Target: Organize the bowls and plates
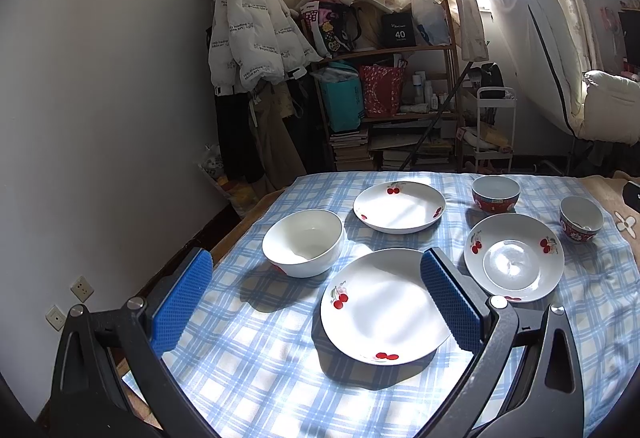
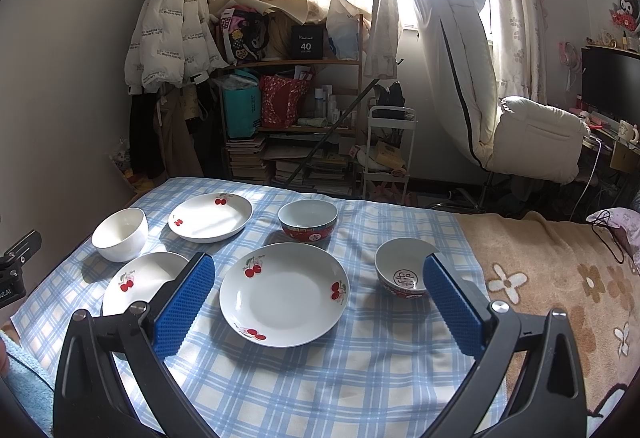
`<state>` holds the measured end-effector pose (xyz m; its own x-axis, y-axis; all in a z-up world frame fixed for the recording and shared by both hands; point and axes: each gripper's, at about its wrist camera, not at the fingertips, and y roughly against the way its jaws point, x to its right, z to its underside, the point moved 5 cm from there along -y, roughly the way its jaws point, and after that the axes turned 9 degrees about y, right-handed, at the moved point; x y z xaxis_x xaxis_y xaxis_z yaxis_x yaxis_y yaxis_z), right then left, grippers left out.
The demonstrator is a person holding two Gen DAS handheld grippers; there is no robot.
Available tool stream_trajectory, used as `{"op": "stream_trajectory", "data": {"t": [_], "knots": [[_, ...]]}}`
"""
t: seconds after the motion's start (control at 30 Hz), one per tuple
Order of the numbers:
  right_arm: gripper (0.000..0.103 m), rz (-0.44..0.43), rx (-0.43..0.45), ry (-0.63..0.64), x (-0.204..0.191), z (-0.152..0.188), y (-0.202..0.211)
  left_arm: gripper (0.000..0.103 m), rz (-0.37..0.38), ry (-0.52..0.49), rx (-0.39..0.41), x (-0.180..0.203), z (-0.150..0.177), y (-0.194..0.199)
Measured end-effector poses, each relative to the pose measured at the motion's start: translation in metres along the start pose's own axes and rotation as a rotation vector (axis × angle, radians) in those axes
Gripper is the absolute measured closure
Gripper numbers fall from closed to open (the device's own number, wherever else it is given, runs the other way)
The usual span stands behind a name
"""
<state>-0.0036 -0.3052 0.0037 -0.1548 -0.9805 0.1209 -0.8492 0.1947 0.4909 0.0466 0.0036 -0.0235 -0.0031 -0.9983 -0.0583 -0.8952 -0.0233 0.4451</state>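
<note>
Hovering above the near edge of the checked cloth, you hold both grippers empty with their jaws spread wide, which suits a start: nothing is stacked yet, so each tool is free to choose a first piece.

In the left wrist view, the left gripper frames the nearest cherry plate at lower centre, its right pad overlapping the plate's right rim in the picture; whether it touches, I cannot tell. The white bowl sits just up and left of that plate, and the far cherry plate lies beyond, at centre.

In the right wrist view, the right gripper brackets the middle cherry plate at centre frame, with the small red bowl just inside its right pad. The larger red bowl stands behind the plate, above centre.

The pieces are scattered flat and apart, so plates probably go on plates and bowls into bowls. All three plates lie flush on soft cloth over bedding, so getting a finger under a rim looks awkward and the surface may give. The two red bowls flank the middle plate closely and could be knocked. The brown flowered blanket at right is uneven, a poor place for a stack.
</note>
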Motion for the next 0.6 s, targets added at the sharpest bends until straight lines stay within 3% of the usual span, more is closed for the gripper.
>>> {"op": "stream_trajectory", "data": {"t": [0.6], "knots": [[0.000,-0.002,-0.001,0.000,0.0014,-0.0023,-0.0001,0.001,0.000,-0.001,0.000,0.0003,0.0007,0.0000]]}}
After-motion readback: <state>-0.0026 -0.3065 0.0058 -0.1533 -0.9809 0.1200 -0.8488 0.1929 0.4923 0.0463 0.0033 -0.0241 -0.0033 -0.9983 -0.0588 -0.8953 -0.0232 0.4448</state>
